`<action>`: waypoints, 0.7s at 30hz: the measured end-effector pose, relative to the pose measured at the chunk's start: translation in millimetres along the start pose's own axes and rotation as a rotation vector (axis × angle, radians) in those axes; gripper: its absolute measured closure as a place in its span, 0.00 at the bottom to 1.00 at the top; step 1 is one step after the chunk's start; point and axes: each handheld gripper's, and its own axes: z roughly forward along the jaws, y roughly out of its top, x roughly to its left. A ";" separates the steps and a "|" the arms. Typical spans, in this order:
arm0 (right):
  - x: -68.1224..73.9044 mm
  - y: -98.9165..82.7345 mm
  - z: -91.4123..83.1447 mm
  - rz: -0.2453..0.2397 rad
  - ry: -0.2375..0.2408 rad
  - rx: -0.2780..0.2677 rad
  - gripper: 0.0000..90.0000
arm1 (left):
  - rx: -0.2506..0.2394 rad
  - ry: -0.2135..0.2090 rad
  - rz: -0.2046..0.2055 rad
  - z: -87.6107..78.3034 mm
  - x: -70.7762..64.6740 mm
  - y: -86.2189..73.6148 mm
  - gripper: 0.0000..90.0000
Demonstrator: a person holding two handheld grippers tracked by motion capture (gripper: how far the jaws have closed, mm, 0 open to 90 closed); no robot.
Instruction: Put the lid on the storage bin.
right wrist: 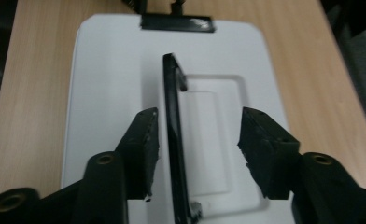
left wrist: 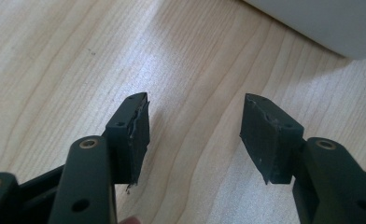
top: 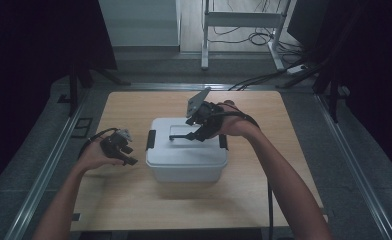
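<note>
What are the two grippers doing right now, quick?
Left gripper: open, holding nothing, over bare table.
Right gripper: open, black handle of the white box between its jaws, not pinched.

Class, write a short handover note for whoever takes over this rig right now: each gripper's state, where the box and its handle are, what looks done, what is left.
Right gripper: open above the white storage box, its jaws either side of the black carry handle, which stands raised off the lid; pads not pressing it.
Left gripper: open, nothing between its jaws, over the wooden table just left of the box.
Done: lid sits on the box, in the middle of the table.
Left: probably regrip the handle to lift or lay it flat; I cannot tell whether the black side latches are locked.
</note>
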 end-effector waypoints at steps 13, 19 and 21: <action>-2.8 -47.7 -53.2 0.145 -0.159 -0.087 0.44 | -0.014 0.017 -0.007 -7.6 -1.1 -4.7 0.46; -0.4 -80.2 -64.5 0.227 -0.230 -0.117 0.43 | -0.032 0.035 -0.022 -11.3 -6.4 -8.3 0.45; 0.0 -84.2 -65.1 0.239 -0.236 -0.121 0.43 | -0.025 0.042 -0.012 -12.3 -7.4 -9.6 0.45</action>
